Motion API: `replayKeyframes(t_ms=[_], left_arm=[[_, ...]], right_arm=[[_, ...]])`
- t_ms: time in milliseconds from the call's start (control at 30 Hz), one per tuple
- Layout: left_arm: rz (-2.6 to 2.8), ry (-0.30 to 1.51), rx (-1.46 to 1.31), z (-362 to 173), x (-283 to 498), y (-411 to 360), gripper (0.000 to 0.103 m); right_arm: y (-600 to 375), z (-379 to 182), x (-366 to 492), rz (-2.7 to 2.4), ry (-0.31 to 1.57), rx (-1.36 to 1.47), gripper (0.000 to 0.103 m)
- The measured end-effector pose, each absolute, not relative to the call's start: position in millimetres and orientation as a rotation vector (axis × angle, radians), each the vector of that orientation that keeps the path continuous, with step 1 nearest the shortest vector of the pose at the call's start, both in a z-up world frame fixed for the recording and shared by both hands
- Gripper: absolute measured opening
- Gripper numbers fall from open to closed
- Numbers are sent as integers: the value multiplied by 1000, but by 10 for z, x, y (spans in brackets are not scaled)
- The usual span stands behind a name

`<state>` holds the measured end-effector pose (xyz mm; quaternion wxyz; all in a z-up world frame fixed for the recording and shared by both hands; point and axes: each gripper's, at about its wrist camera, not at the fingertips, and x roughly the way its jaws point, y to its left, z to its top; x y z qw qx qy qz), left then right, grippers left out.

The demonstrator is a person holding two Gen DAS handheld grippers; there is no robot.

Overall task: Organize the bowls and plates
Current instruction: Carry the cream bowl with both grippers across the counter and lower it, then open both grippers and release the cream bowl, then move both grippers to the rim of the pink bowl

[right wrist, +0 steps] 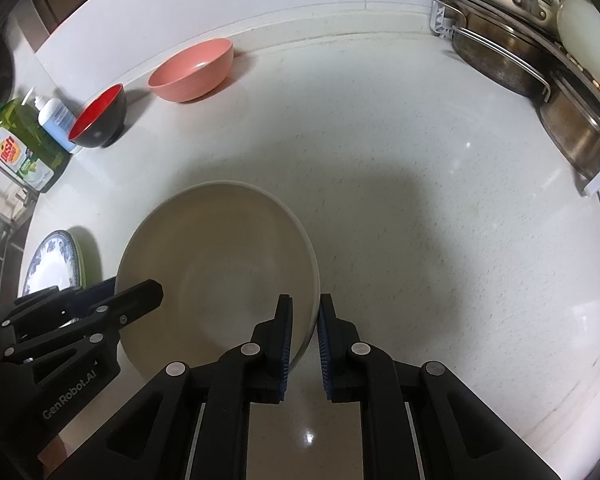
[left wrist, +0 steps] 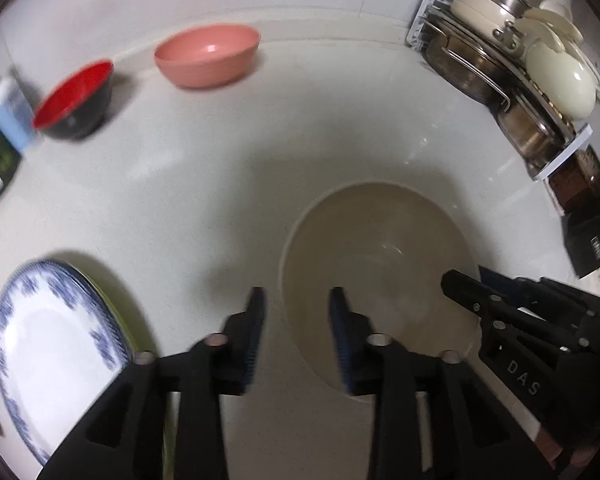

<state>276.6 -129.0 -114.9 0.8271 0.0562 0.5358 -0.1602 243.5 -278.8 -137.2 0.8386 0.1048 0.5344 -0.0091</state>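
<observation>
A large beige bowl [left wrist: 380, 264] [right wrist: 216, 276] sits on the white counter. My right gripper [right wrist: 305, 308] is shut on the bowl's right rim, one pad inside and one outside. My left gripper [left wrist: 298, 304] is open, its jaws straddling the bowl's left rim without gripping. A pink bowl [left wrist: 207, 55] [right wrist: 192, 70] and a red-and-black bowl [left wrist: 76, 100] [right wrist: 100, 117] stand at the back left. A blue-patterned white plate [left wrist: 52, 344] [right wrist: 52, 266] lies on a green plate at the front left.
A rack with metal pans and cream lids [left wrist: 512, 76] [right wrist: 540, 60] stands at the back right. A green dish-soap bottle [right wrist: 24, 148] and a white-blue bottle [left wrist: 6, 108] [right wrist: 56, 118] stand at the left edge. A dark appliance [left wrist: 592, 236] is at the right.
</observation>
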Motion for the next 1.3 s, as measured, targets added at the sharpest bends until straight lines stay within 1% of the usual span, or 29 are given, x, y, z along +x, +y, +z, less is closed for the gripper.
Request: replayKeyframes(t_ms=[33,100,233,267,300,333,367,567,800,1300], left_arm=[[-337,1123,127,-1119,2765,-1285,42],[-331,1103,125,-1055,2764,-1250,50],[-324,1056,115,-914,2774,-1171,62],[-318,1036,118,-868,2780,-1141,66],[-311,1017,121,-820,2783,-1112,70],[-304,996,125,-760,2797,-1082,72],[-299,984,128,-717,2808,-1055,73],[-256,909,155,-477,2960,-905,74],[-218,866,195,-298,3221,-755,74],[-231,885,216,-86,4024,-501,74]], right_arm=[[-2790,-1370,2431,-26,1131,222,22],[-2790,-1344,2416,-38,1119,219,32],[-2782,-1231,2386,-55,1084,207,33],[-2774,-1195,2385,-56,1074,203,33],[-2755,-1148,2387,-54,1062,195,35],[-2736,-1119,2390,-51,1055,191,40],[-2711,-1080,2396,-45,1043,186,42],[-2570,-872,2535,-7,992,168,43],[-2390,-661,2826,17,940,153,43],[-2197,-379,3612,73,915,127,43]])
